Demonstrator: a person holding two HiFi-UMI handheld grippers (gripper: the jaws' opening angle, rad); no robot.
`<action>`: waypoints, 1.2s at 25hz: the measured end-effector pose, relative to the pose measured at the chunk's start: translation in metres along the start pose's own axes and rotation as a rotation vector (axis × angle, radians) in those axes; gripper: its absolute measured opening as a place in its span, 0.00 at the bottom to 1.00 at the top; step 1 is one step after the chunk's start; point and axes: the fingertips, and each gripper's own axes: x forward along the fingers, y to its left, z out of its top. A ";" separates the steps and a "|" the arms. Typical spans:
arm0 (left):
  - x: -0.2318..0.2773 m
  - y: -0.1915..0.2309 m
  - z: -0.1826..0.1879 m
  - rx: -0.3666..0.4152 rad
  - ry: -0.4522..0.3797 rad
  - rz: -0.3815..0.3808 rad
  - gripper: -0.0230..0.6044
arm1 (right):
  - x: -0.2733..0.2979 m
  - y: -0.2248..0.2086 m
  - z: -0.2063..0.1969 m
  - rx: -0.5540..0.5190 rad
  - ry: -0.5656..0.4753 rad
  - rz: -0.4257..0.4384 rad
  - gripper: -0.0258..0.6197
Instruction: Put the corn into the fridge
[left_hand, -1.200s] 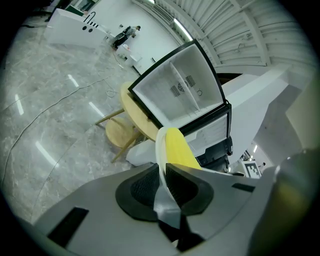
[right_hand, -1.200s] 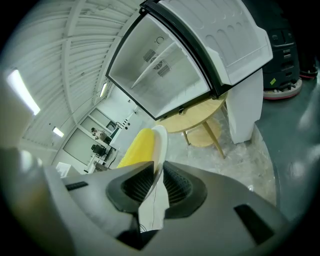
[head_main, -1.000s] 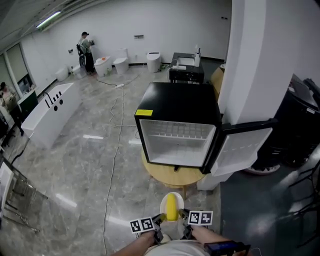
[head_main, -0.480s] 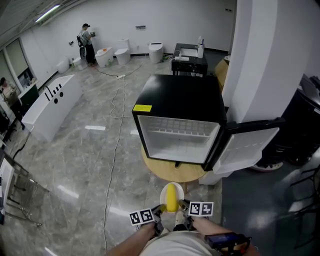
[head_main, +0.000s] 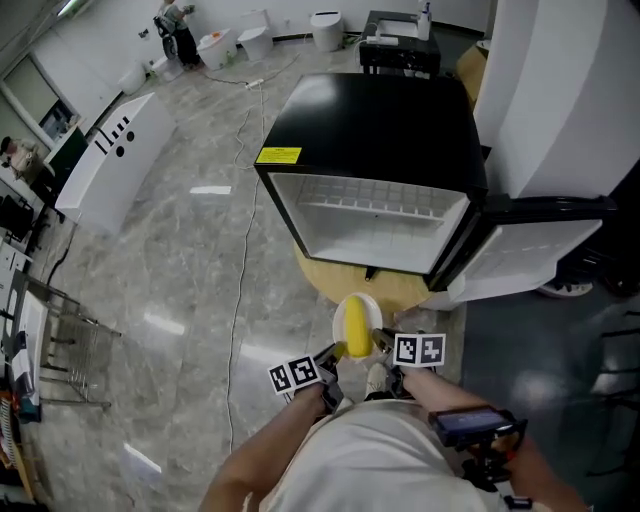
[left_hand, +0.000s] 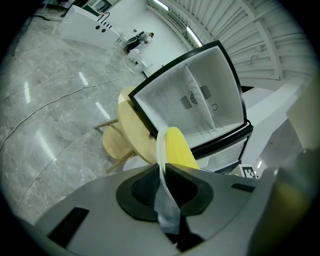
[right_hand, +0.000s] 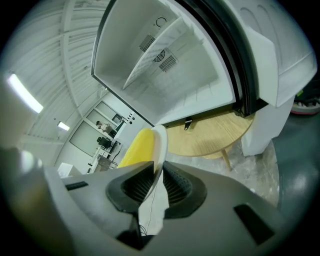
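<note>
A yellow corn cob (head_main: 352, 326) lies on a small round white plate (head_main: 341, 306), held in the air between the two grippers, just in front of the near edge of the round pale wooden table (head_main: 325, 281).

The left gripper (head_main: 334, 352) has its jaws closed tight on the plate's left rim. In its own view the thin white edge (left_hand: 161, 146) runs straight into the pinch, with the corn (left_hand: 178, 148) just behind it. The right gripper (head_main: 381, 340) is clamped the same way on the opposite rim (right_hand: 160, 144), the cob (right_hand: 137, 148) lying to its left.

The black mini fridge (head_main: 380, 130) stands on the table, and a strip of tabletop shows beyond its front bottom edge. Its white-lined door (head_main: 530, 255) is swung fully to the right, so the white interior faces the plate, with a wire shelf near the top. A white pillar (head_main: 560, 90) stands close against the fridge's right side. To the left lies open grey marble floor (head_main: 180, 270), crossed by a thin cable.
</note>
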 end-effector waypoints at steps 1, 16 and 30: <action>0.003 0.000 0.004 0.000 -0.004 0.004 0.11 | 0.003 -0.002 0.004 0.001 0.005 0.006 0.13; 0.051 -0.007 0.041 -0.024 -0.049 0.039 0.11 | 0.030 -0.029 0.057 -0.009 0.064 0.045 0.13; 0.059 -0.007 0.053 -0.039 -0.072 0.058 0.11 | 0.041 -0.031 0.069 -0.003 0.075 0.072 0.13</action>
